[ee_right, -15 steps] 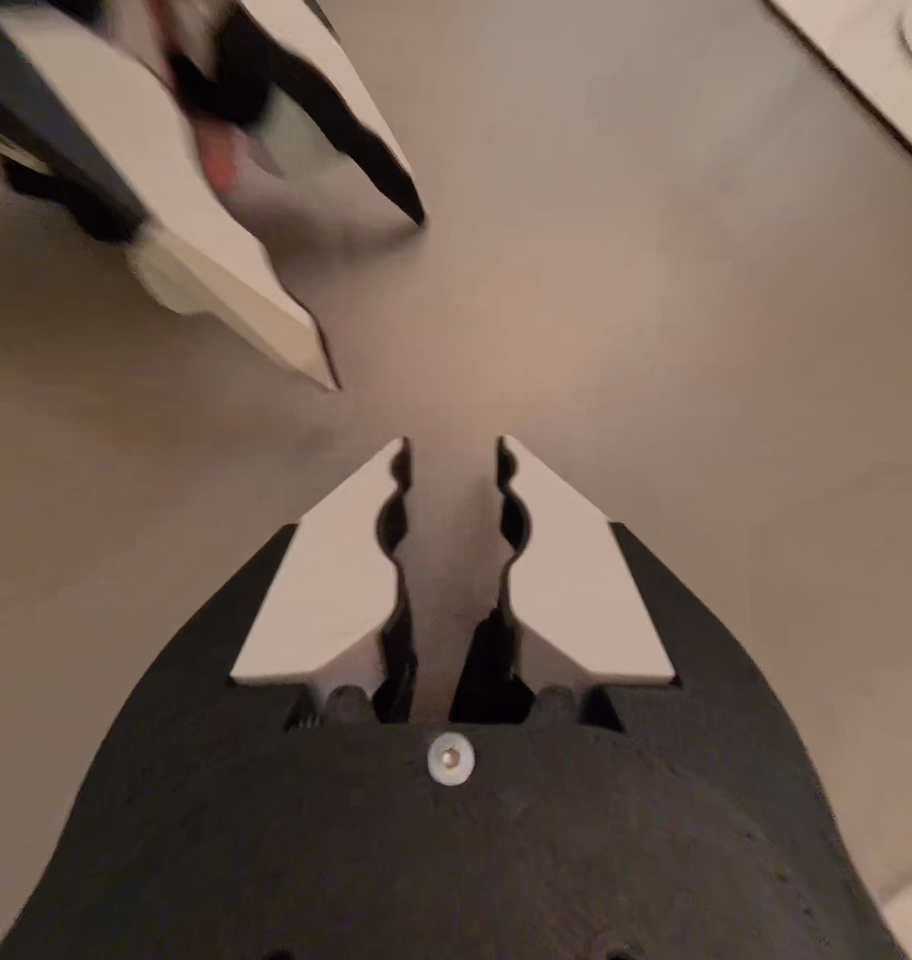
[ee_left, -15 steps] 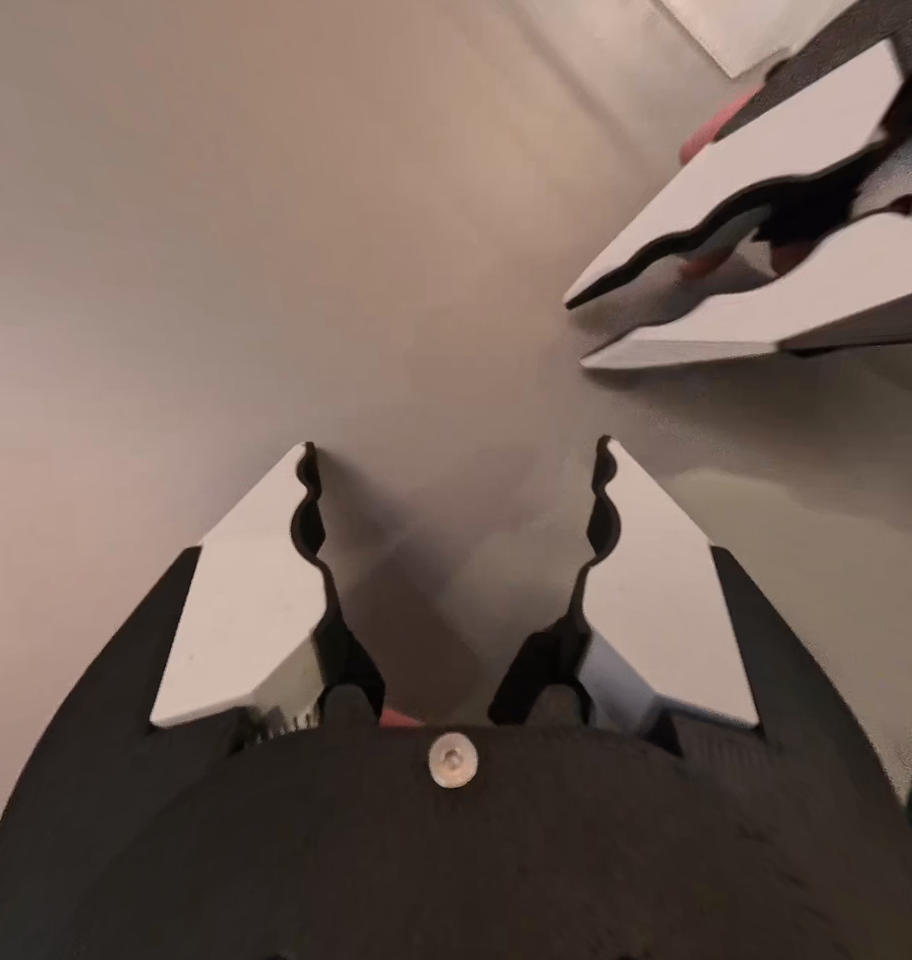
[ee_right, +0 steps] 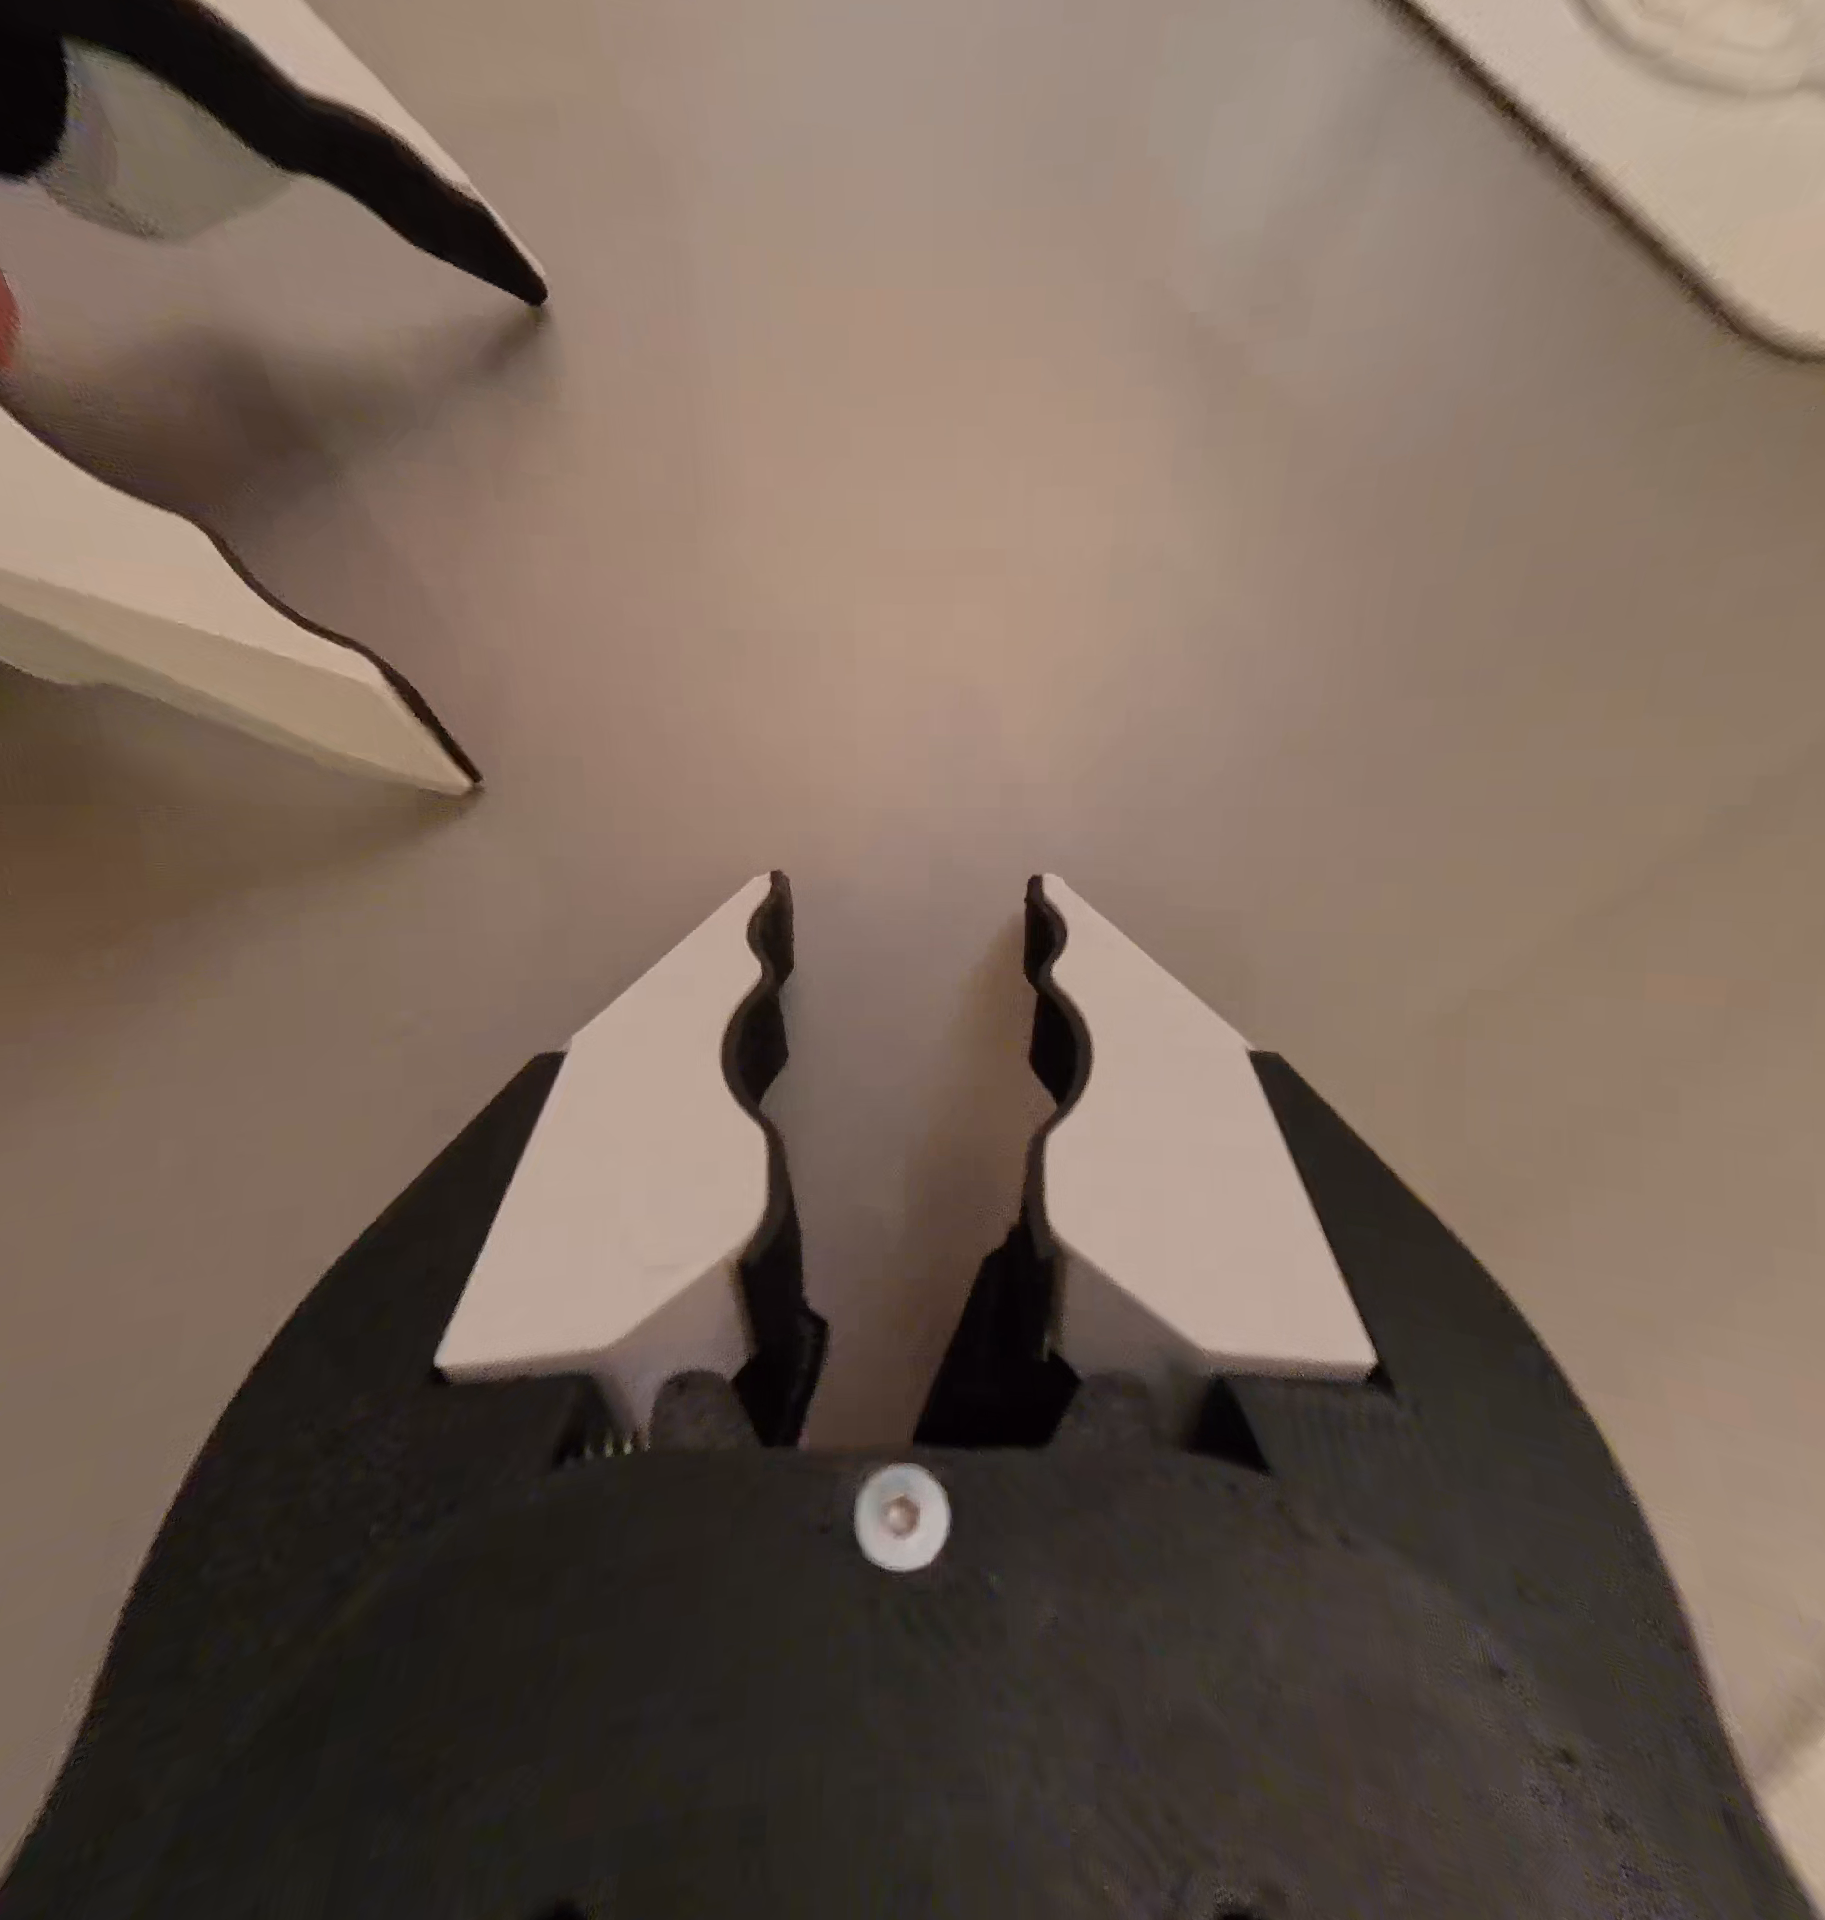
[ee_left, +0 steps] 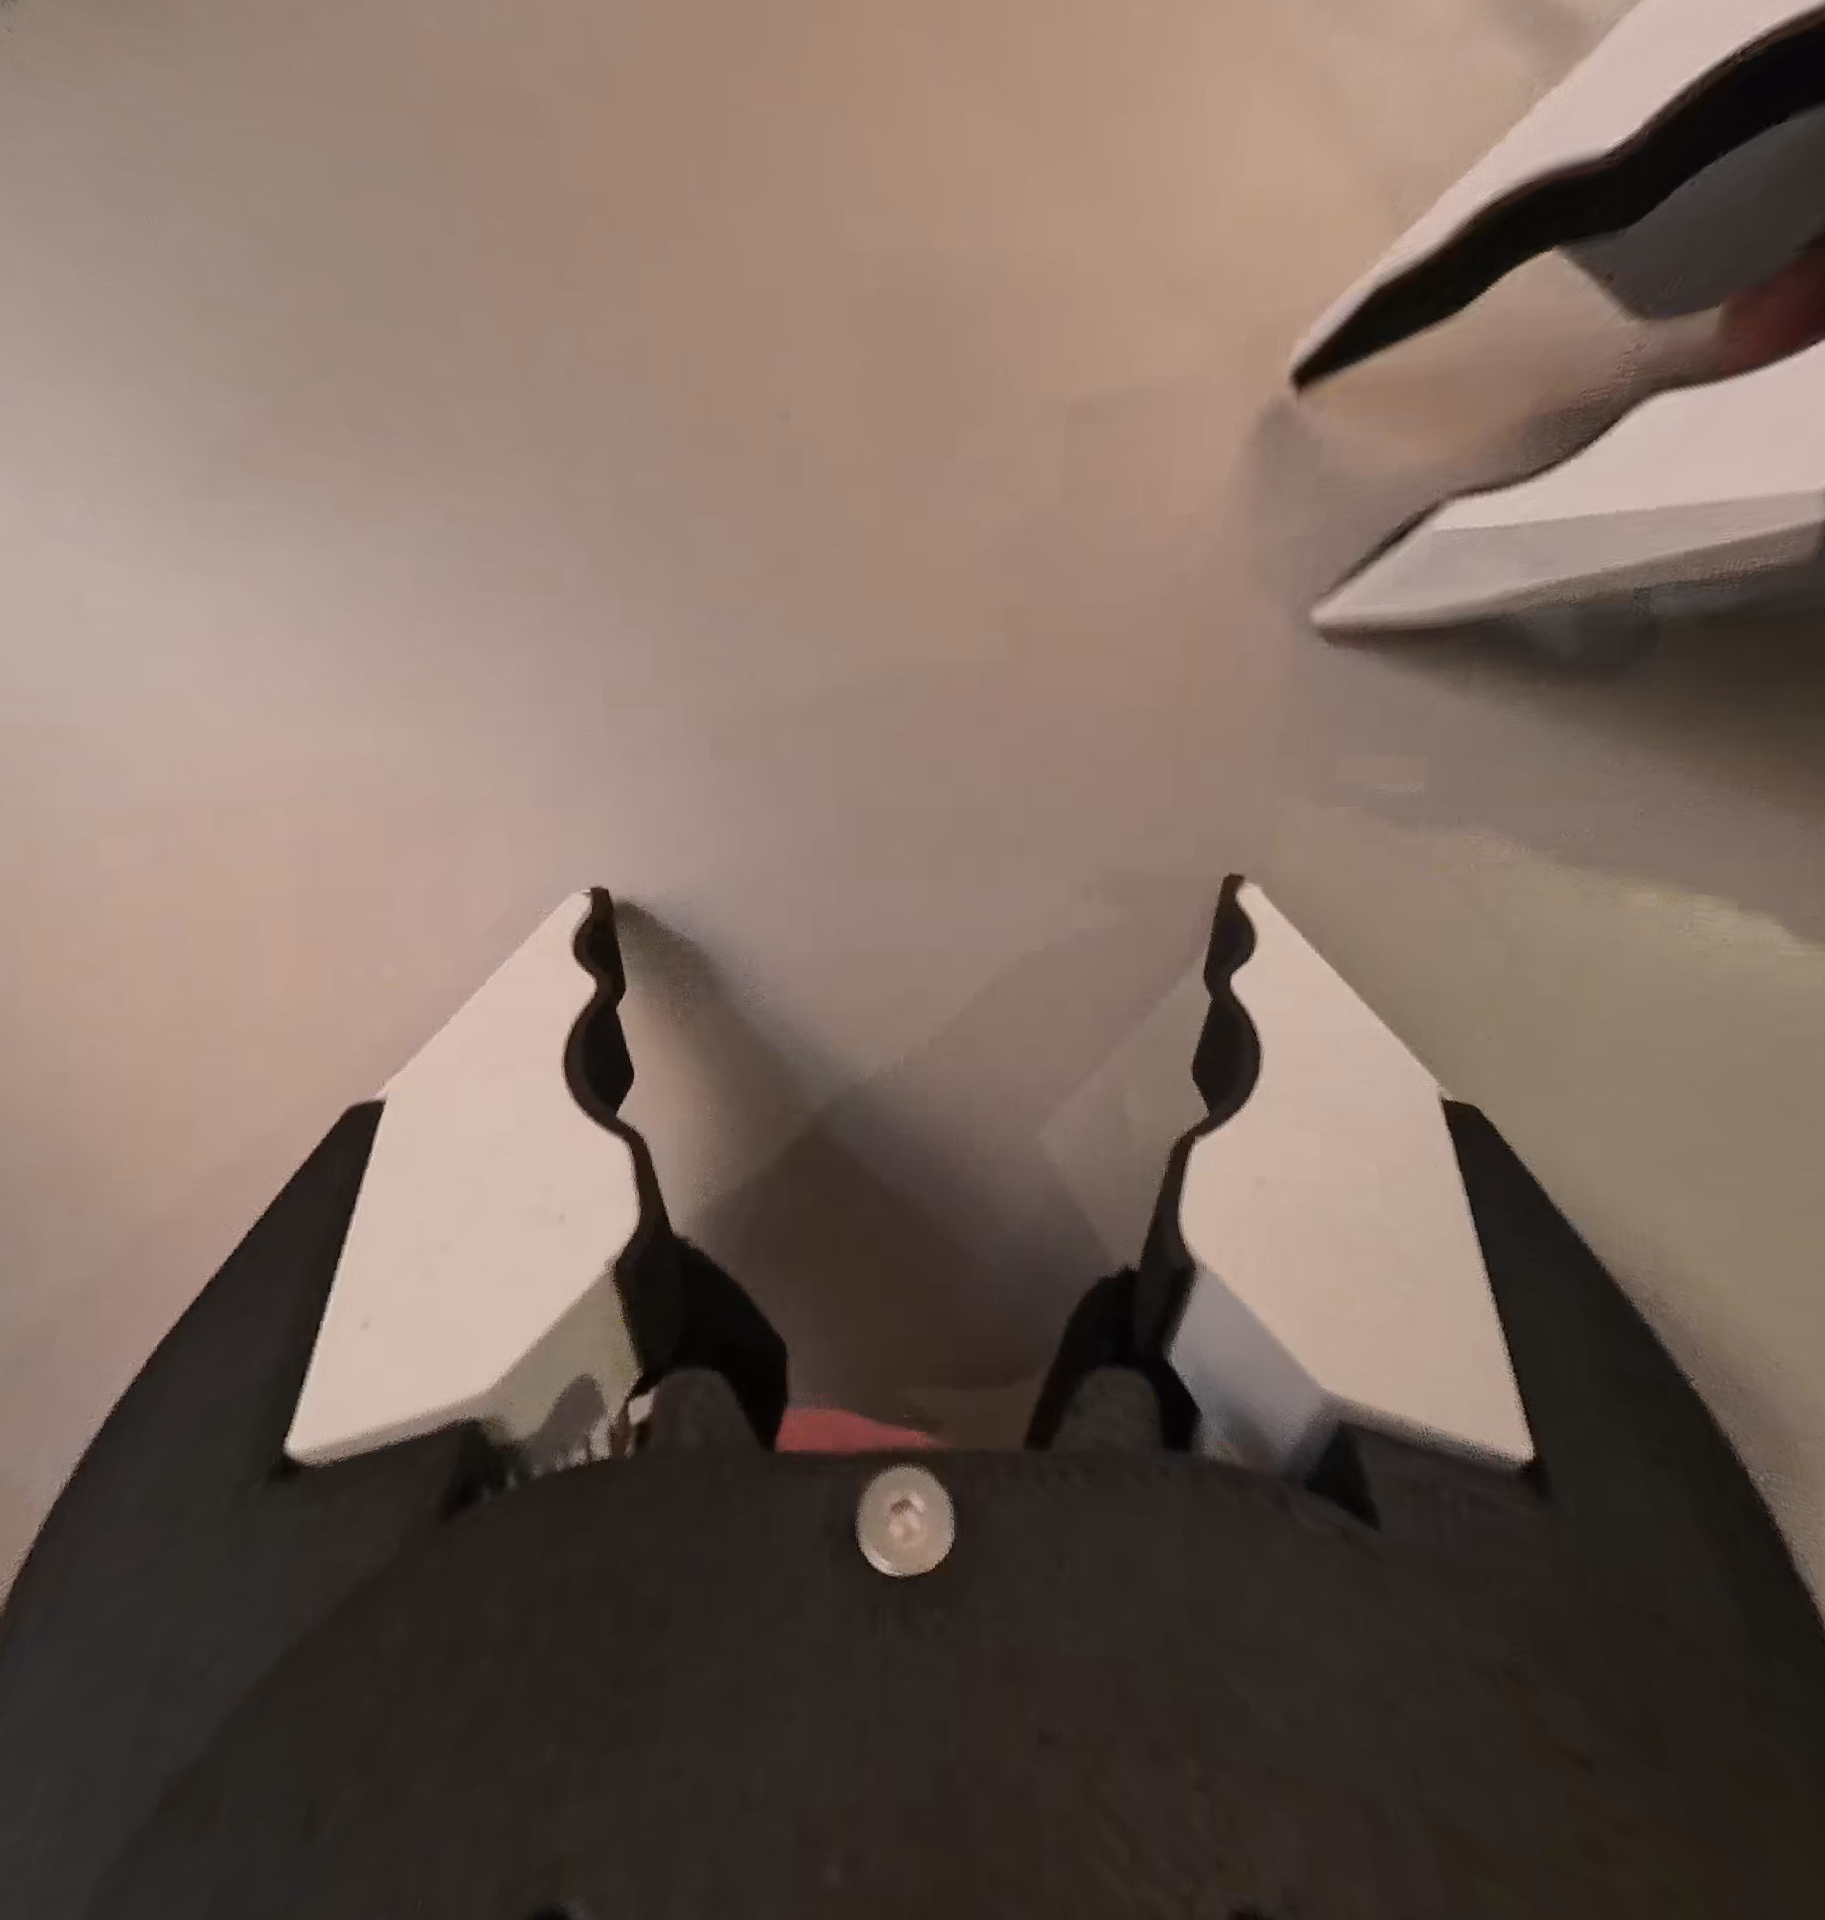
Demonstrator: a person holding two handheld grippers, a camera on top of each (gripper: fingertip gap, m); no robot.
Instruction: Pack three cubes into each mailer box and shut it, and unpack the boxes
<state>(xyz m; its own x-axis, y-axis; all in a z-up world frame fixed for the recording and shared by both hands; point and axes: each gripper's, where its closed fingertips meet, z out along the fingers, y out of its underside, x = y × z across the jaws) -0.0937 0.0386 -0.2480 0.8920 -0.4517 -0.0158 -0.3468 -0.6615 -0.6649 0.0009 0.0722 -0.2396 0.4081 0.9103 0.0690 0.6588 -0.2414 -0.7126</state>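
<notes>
Over grey tabletop (ee_left: 783, 520), left gripper (ee_left: 913, 909) wide, right gripper (ee_right: 903, 883) narrowly parted.

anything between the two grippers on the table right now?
Nothing. Between the left gripper and the right gripper only bare grey table shows, in both wrist views. Neither holds anything; both stand open.

Both grippers were over the table (ee_left: 679, 520), tips pointing down toward it. In the left wrist view, the left gripper (ee_left: 913, 904) sat at bottom centre, with the right gripper (ee_left: 1308, 499) ahead and to its right, well apart. In the right wrist view, the right gripper (ee_right: 906, 883) sat at bottom centre, the left gripper (ee_right: 508, 540) ahead to its left. A flat board (ee_right: 1666, 156) lay on the table at far right.
</notes>
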